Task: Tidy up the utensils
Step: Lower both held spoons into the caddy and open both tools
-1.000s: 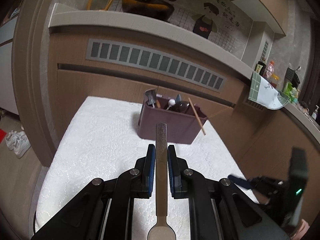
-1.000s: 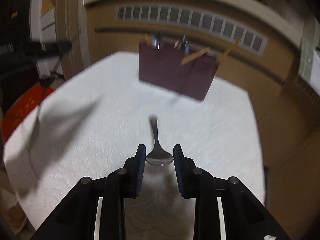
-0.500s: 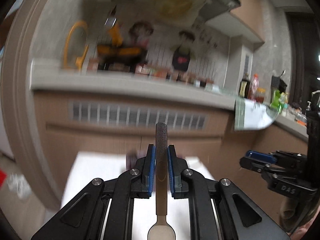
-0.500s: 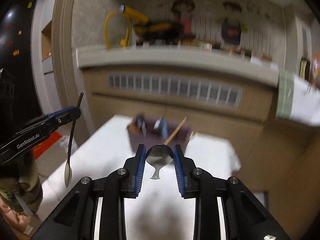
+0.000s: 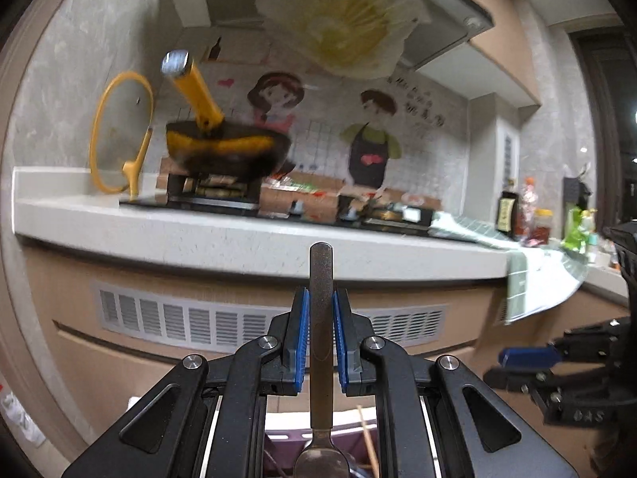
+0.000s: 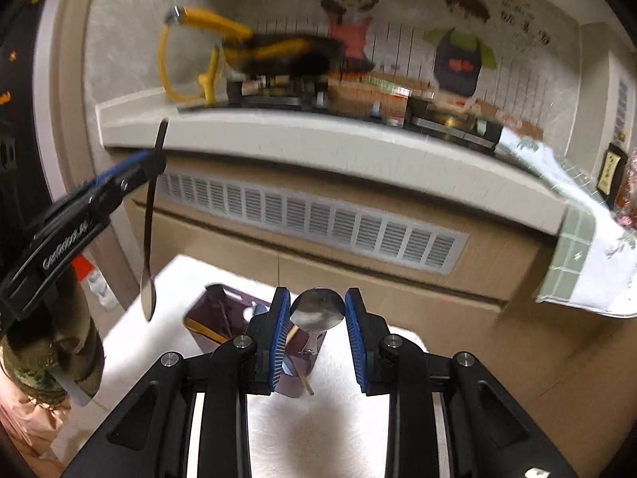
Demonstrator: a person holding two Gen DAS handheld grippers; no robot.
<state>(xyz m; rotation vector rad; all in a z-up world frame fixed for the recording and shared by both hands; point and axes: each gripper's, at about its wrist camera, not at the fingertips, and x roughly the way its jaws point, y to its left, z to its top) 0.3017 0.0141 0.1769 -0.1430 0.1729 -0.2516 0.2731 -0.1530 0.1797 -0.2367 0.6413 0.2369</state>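
Spoons both aloft: dark long-handled metal spoon [image 5: 321,318] pinched bowl-down in left gripper [image 5: 321,342] jaws, shiny steel spoon [image 6: 317,312] bowl-gripped by right gripper [image 6: 317,342], above maroon utensil caddy [image 6: 227,318]; could slip from that rounded bowl.

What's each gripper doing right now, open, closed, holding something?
Left gripper: shut on the long spoon, gripped by its handle, bowl hanging down.
Right gripper: shut on the short spoon, pinched at the bowl.

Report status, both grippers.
Left gripper shut on long spoon, bowl down. Right gripper shut on short spoon. Purple holder below, nothing blocking.
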